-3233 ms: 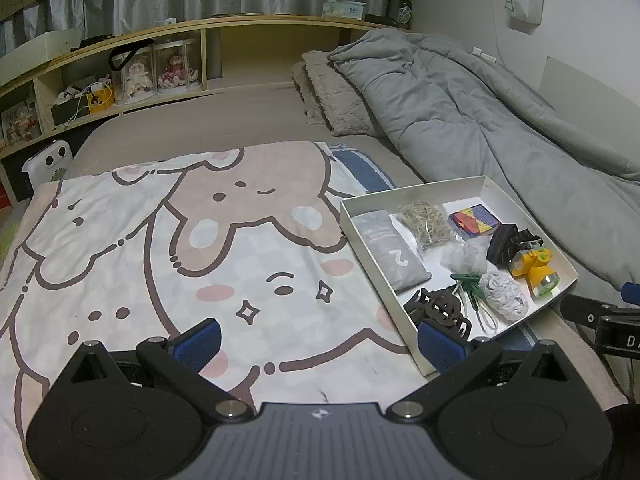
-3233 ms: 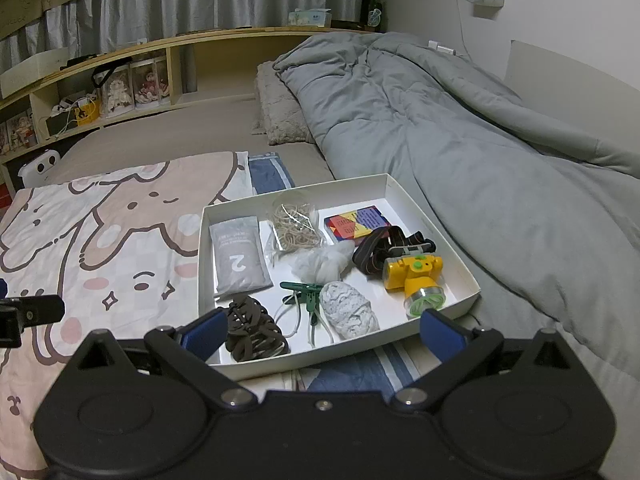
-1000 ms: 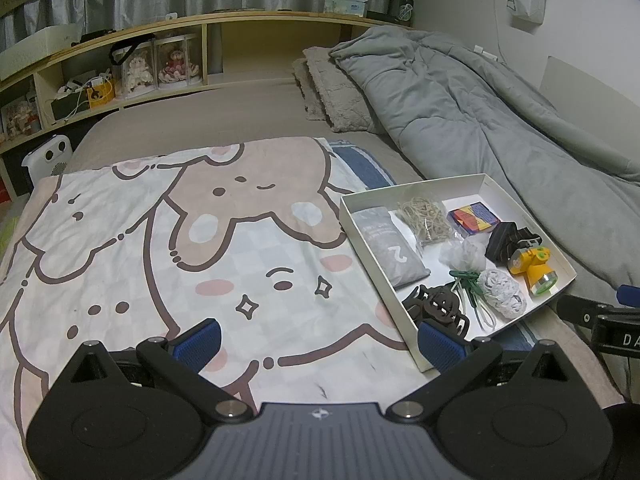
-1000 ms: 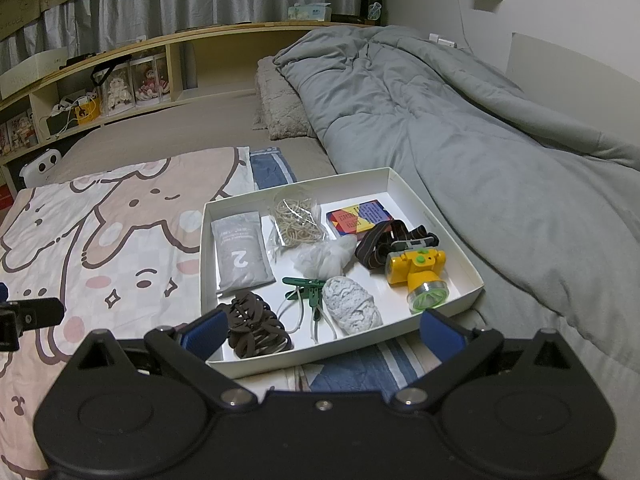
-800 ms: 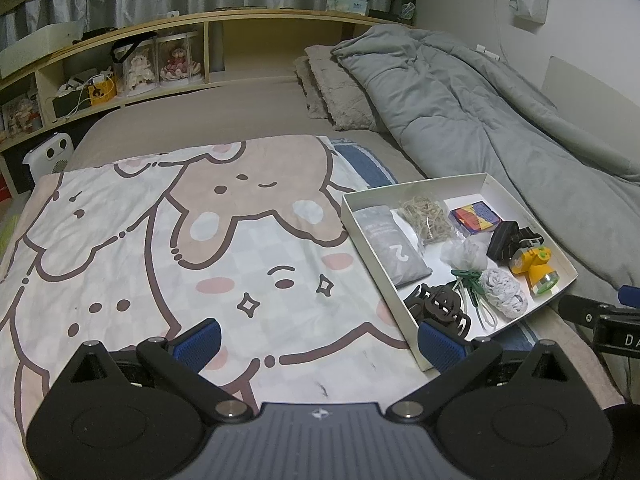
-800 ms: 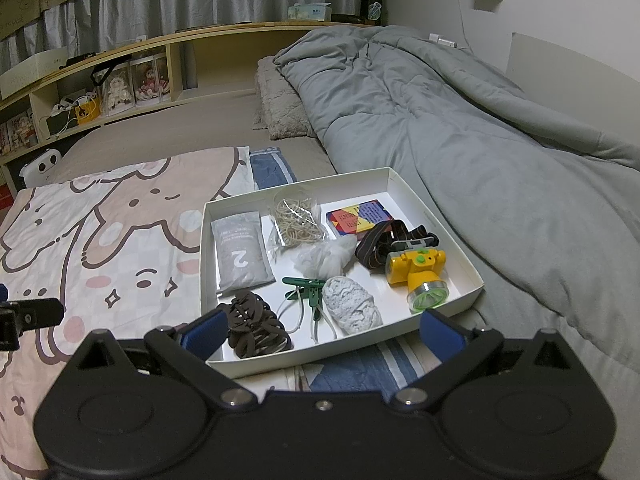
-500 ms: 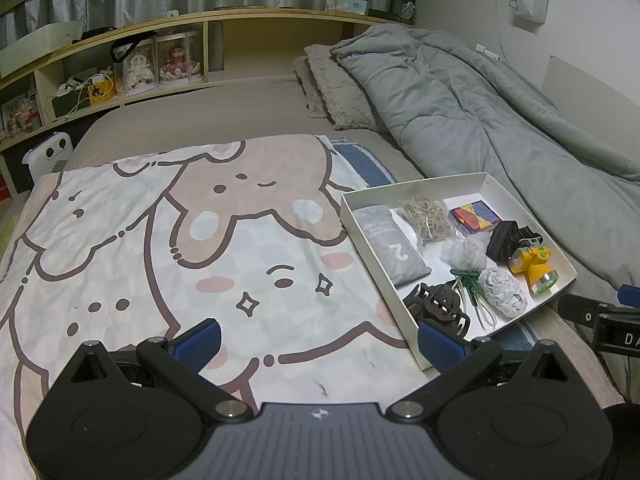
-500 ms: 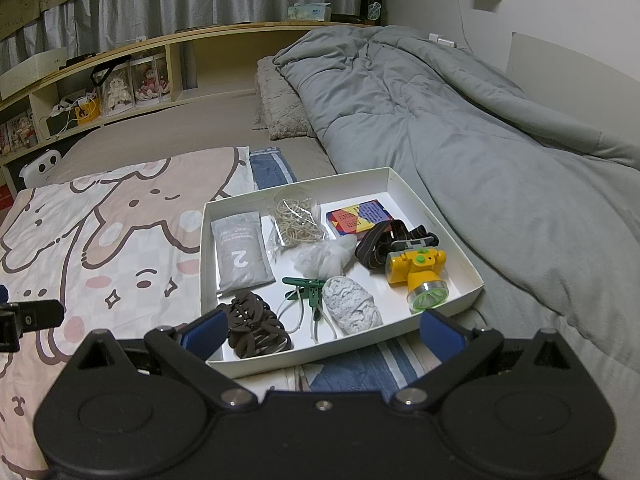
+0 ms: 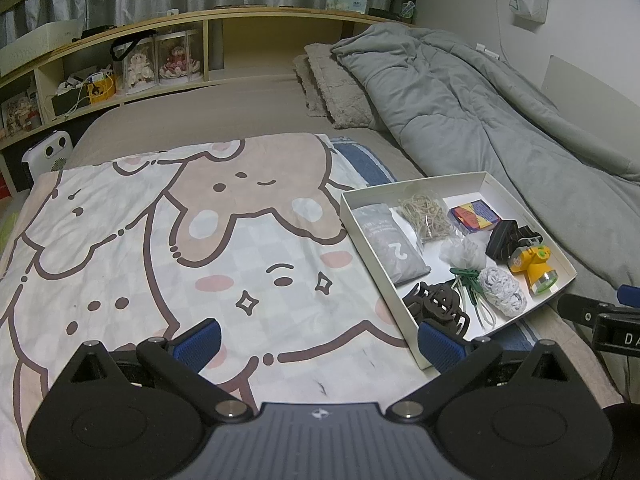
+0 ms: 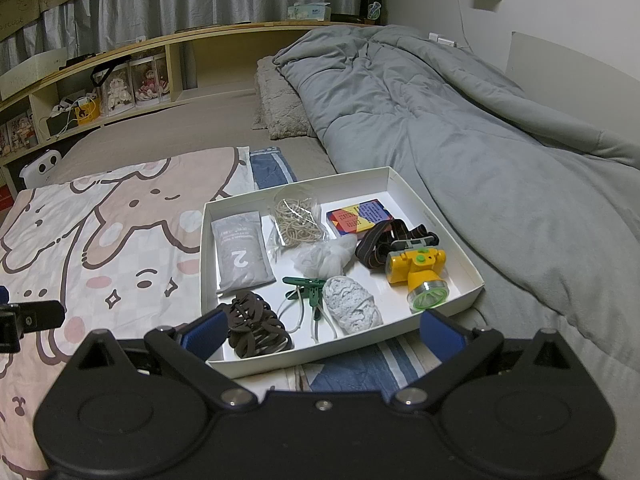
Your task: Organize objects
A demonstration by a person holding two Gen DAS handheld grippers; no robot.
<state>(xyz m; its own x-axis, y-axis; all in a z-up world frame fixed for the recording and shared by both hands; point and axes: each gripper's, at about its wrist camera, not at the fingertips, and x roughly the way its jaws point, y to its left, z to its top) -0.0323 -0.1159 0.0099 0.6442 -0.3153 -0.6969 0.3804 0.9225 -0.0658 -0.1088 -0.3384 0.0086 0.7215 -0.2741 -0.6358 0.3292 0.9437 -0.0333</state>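
White box (image 10: 448, 236) on bed (image 10: 192, 128), at 12 o'clock of right hand-held gripper (image 10: 322, 326); small items all inside. Both released, left hand-held gripper (image 9: 318, 338) over blanket (image 9: 160, 248). Fits sorting pending or complete.

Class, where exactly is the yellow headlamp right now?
The yellow headlamp lies in the white box at its near right corner, beside the white lace bundle, in front of the colourful card pack.

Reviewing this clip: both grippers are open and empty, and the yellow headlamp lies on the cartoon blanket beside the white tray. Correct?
Not quite. The yellow headlamp lies inside the white tray, near its right wall, not on the cartoon blanket; the right wrist view shows it. The left gripper and right gripper are indeed open and empty.
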